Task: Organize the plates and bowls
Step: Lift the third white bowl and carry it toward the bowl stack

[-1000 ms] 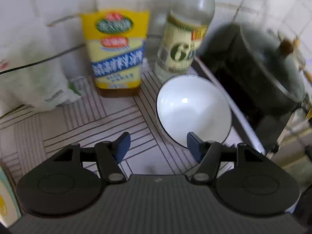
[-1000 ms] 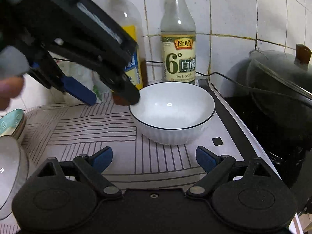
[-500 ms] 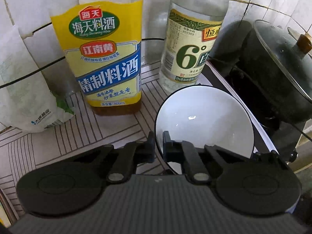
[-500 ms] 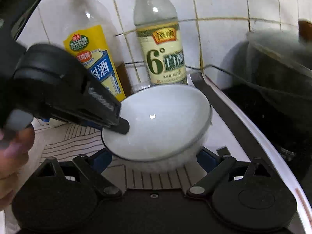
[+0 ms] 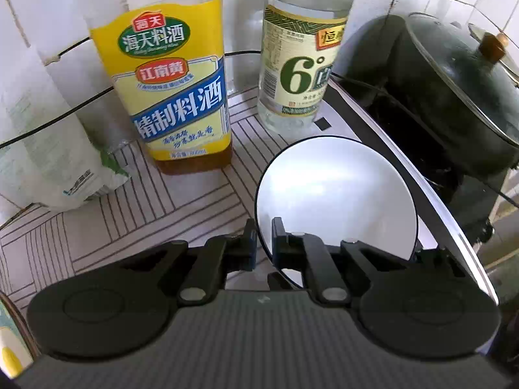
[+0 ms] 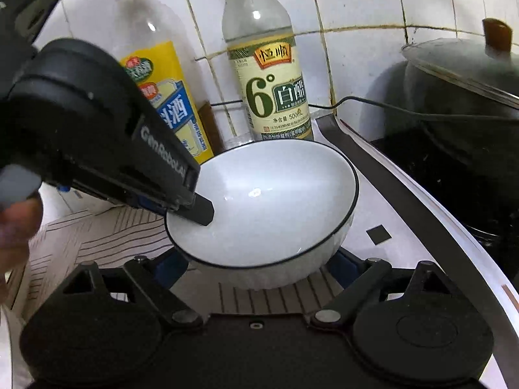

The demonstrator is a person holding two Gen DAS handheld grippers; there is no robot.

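Note:
A white bowl [image 5: 337,194] with a thin dark rim is tilted, its left side raised off the striped mat. My left gripper [image 5: 263,227] is shut on that raised rim, one finger inside the bowl and one outside. In the right wrist view the bowl [image 6: 266,201] fills the middle, and the left gripper's inner fingertip [image 6: 201,207] lies against its inside wall. My right gripper [image 6: 256,262] stands open and wide, with the bowl's lower part between its blue pads; I cannot see the pads pressing on it.
A yellow-labelled cooking wine bottle [image 5: 175,97] and a vinegar bottle [image 5: 301,64] stand just behind the bowl by the tiled wall. At the right, a dark lidded pot [image 5: 454,90] sits on a black stove. A plastic bag [image 5: 42,149] lies at the left. A person's hand [image 6: 16,227] holds the left gripper.
My left gripper went from open beside the bowl to shut on its rim, and the bowl tilted up. The right gripper came closer, so the bowl now sits between its fingers.

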